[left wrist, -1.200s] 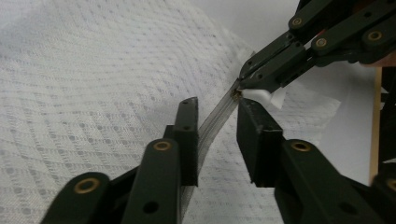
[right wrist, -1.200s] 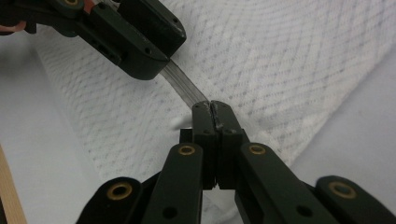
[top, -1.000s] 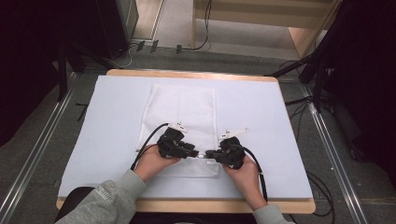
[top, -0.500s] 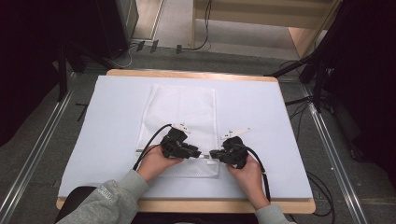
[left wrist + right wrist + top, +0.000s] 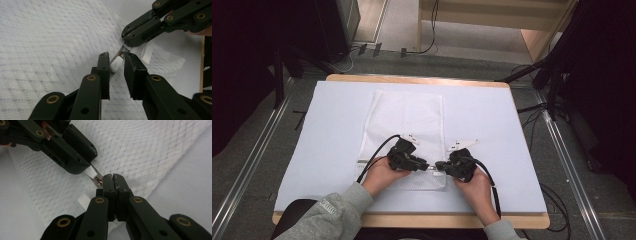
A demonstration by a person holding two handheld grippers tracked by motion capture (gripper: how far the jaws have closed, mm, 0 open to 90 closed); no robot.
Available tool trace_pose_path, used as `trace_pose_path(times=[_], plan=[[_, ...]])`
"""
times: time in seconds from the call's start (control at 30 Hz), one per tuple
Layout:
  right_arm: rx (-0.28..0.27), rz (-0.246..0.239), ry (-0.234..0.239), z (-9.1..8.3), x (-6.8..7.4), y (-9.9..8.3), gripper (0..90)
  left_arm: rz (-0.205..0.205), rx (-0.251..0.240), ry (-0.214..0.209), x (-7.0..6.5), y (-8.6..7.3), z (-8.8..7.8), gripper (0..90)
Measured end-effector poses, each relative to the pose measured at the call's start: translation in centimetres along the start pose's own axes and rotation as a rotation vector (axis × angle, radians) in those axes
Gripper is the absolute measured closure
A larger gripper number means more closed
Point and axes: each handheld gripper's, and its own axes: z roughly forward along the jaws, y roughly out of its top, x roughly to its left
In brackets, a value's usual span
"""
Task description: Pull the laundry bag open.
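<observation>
Count, this moment:
- Bench [image 5: 522,220]: one, wooden edge showing near and far.
- Pale sheet [image 5: 332,125] over bench: one.
- White mesh bag [image 5: 407,115]: one, centre.
- Zipper pull [image 5: 116,64] on bag, near edge: one.
- Grippers: two — left gripper [image 5: 424,165], right gripper [image 5: 438,166].
- Hands: two, one per gripper.

White mesh zippered laundry bag [image 5: 404,130] lying flat at the middle of a pale sheet-covered wooden table [image 5: 492,120], its near edge toward the person, with the black two-jaw left gripper [image 5: 424,166] and black two-jaw right gripper [image 5: 438,166] tip to tip upon that near edge, left and right of its small white zipper pull [image 5: 116,64].
</observation>
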Motion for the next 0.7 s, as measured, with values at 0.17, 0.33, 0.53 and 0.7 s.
trace_pose_path(times=[0.17,0.33,0.53,0.7], plan=[[0.000,-0.051,-0.037,0.0,0.5,-0.1,90.0,0.012,0.001,-0.002,-0.2,0.1,0.3,76.9],[-0.014,-0.015,-0.014,0.0,0.2,-0.3,90.0,0.024,0.001,-0.003,-0.6,0.1,0.7,79.4],[-0.017,-0.017,-0.013,-0.1,0.2,-0.4,89.6,0.045,0.003,0.001,-0.8,0.2,1.1,82.4],[-0.017,-0.010,-0.017,-0.2,0.2,-0.5,89.5,0.021,-0.001,-0.021,-0.5,0.2,1.2,85.8]])
